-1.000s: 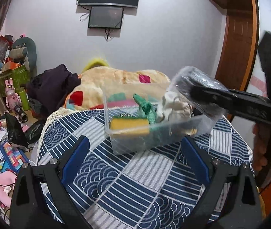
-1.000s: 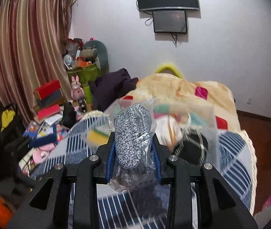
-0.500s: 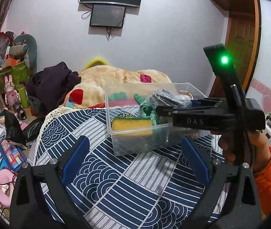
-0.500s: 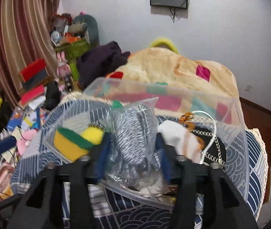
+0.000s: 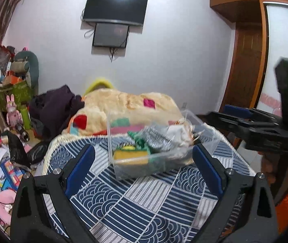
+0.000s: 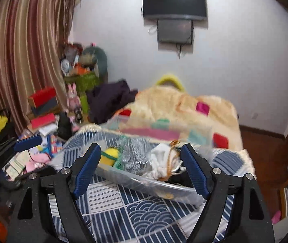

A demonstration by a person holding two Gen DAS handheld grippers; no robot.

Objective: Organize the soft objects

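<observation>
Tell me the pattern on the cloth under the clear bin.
Navy and white patchwork of wave scallops and stripes on the cloth beneath the bin; clearest in the left wrist view.

Wall-mounted TV (image 5: 115, 8), striped curtain (image 6: 22, 50), wooden door (image 5: 245, 68), pink rabbit toy (image 6: 73, 97) near floor clutter.

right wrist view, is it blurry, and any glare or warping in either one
Right wrist view: motion blur smears the clear bin and blanket; the right gripper fingers stay sharp. Left wrist view: milder blur on the bin, ceiling-light glare on the TV. Both: fisheye bends the walls, dark corners.
</observation>
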